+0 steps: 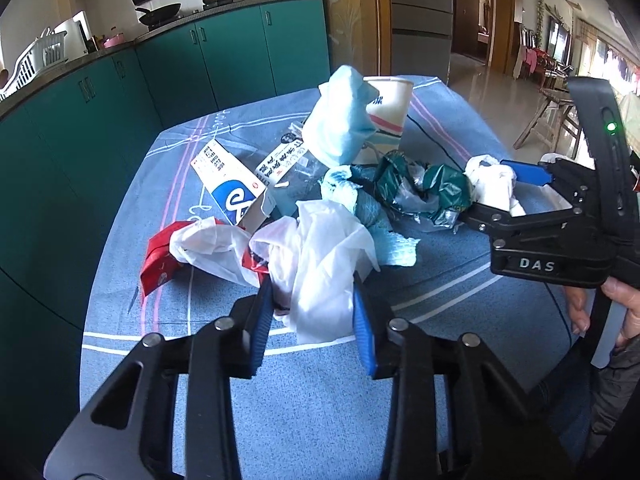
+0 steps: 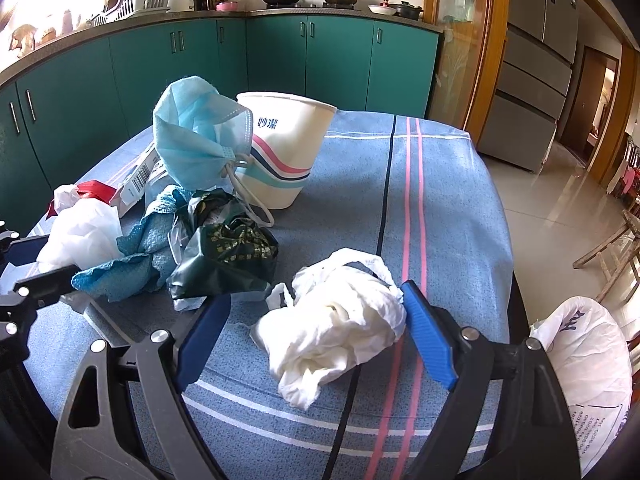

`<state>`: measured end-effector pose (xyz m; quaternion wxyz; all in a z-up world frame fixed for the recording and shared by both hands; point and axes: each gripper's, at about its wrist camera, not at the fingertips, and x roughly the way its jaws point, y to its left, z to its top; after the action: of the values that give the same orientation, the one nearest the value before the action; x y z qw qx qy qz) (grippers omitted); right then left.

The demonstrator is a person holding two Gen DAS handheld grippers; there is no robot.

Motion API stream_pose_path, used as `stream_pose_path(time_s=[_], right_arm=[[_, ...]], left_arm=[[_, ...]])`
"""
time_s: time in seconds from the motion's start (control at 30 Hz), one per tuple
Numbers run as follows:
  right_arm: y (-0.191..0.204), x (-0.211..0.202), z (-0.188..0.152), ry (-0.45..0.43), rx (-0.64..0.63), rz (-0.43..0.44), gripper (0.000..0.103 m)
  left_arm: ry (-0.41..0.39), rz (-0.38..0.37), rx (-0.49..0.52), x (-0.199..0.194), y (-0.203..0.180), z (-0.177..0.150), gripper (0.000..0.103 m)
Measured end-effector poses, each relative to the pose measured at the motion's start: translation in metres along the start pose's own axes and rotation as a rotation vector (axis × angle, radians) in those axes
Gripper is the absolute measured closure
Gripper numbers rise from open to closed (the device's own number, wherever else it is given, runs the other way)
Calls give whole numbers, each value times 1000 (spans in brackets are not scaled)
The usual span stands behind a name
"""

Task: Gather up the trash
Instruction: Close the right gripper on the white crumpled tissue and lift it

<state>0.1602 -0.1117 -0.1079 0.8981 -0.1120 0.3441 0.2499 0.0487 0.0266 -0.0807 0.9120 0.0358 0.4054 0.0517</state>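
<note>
A heap of trash lies on the blue striped tablecloth [image 1: 440, 280]. My left gripper [image 1: 314, 292] is shut on a crumpled white plastic bag [image 1: 320, 264] at the near side of the heap; its blue pads pinch the bag's lower part. My right gripper [image 2: 316, 294] stands open around a white tissue wad [image 2: 340, 328]; the right pad touches it and the left pad is clear of it. In the left wrist view the right gripper [image 1: 494, 194] reaches in from the right, straddling that tissue wad [image 1: 492, 184].
The heap holds a paper cup [image 2: 288, 148], a blue face mask [image 2: 196, 136], a toothpaste box [image 1: 228, 184], a red packet [image 1: 158, 256], a green wrapper [image 2: 232, 256] and a blue cloth [image 2: 136, 256]. A white sack [image 2: 592, 360] hangs off the table's right edge. Teal cabinets [image 2: 340, 56] stand behind.
</note>
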Motion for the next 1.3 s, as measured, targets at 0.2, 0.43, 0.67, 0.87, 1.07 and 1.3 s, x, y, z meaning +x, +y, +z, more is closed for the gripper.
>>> stream_pose_path(time_s=[0.2,0.43,0.67,0.87,1.07,1.3], right_arm=[[0,0,0,1,2,-3,19],[-1,0,0,3,5,-4,19],[0,2,0,10,1,-3,19],[1,2,0,18,-6,-6,33],[-20,-2,1,9,94,17,53],[-40,-12,1,-51,190,-8,54]], left_arm=[[-39,-23,16,-19,-4,5,66],[-58,-34,28,-30,-7,7,61],[-40,-12,9,-26,-3,7,30],[-28,-1,-7,-21,-1,6,17],[-11,8,-17,-14,1,5,14],[7,-15,-37,-9,2,5,11]])
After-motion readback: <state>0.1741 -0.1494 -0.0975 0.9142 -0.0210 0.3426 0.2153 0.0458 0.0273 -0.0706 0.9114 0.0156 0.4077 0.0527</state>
